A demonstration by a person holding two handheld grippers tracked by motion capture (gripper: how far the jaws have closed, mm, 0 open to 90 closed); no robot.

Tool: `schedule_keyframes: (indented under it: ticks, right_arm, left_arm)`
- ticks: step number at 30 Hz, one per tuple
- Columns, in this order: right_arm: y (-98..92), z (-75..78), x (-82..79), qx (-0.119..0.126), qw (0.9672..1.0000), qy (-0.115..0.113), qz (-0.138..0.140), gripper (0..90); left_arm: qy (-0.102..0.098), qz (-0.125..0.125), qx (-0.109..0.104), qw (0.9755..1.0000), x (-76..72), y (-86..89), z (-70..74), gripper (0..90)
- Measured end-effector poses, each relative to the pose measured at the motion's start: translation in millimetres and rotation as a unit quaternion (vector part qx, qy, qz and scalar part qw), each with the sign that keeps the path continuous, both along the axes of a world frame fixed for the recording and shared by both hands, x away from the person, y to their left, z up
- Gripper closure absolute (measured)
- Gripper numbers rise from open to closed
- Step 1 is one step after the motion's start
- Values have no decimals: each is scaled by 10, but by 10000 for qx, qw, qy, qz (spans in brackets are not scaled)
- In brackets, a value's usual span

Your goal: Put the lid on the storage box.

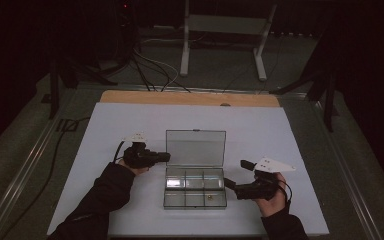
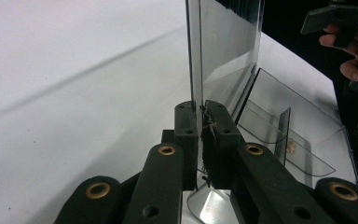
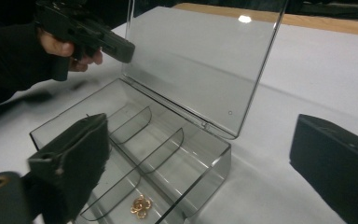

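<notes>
left gripper (image 2: 200,135) clamping lid (image 2: 223,51) (upright), box (image 1: 195,192) open

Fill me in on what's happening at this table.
A person works on a clear plastic compartment box with two hand-held grippers. The left gripper is shut on the edge of the box's lid, holding it upright and open. The right gripper sits open by the box's right side, one jaw over the tray, gripping nothing. A few small gold-coloured rings lie in one compartment. The box rests on a white table sheet.
</notes>
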State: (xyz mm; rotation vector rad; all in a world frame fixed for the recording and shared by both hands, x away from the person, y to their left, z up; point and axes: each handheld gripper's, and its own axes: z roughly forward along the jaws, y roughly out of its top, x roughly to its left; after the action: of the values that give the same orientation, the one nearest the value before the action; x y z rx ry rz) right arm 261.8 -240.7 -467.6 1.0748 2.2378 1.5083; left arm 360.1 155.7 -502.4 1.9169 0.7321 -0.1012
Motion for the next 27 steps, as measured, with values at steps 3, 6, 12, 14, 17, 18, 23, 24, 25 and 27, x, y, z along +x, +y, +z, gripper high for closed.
schedule_keyframes:
  ticks: [3, 6, 12, 14, 17, 18, 23, 24, 25, 27]
  right_arm:
    - [-11, 3, 8, 110, 9999, 73, 60, 55]
    - [-20, 6, 14, 206, 9996, 134, 107, 52]
    - [-10, 12, 6, 290, 9993, 166, 163, 28]
    - [-6, 13, 7, 288, 9993, 167, 159, 27]
    - [-6, 11, 8, 328, 9991, 179, 179, 27]
    - [-6, 12, 9, 361, 9990, 201, 198, 27]
    - [4, 16, 6, 375, 9989, 166, 237, 27]
    - [6, 14, 10, 362, 9989, 174, 243, 26]
    - [6, 12, 16, 360, 9988, 202, 270, 26]
    - [11, 9, 15, 304, 9991, 124, 280, 26]
  left_arm:
    - [-101, -29, 47, 9999, -11, -2, 8, 874]
    - [-134, -34, 36, 9999, -15, 0, 4, 874]
    - [-284, -73, 75, 9995, -28, -1, 6, 874]
    - [-336, -85, 93, 9994, -37, -1, 8, 874]
    - [-496, -127, 108, 9986, -53, 0, 6, 875]
    - [-529, -137, 109, 9984, -58, 0, 6, 875]
    - [-718, -205, 174, 9971, -77, 0, 15, 876]
    - [-748, -215, 184, 9968, -80, 0, 16, 877]
    - [-785, -230, 201, 9964, -84, 0, 18, 877]
    - [-828, -247, 217, 9960, -88, -1, 20, 877]
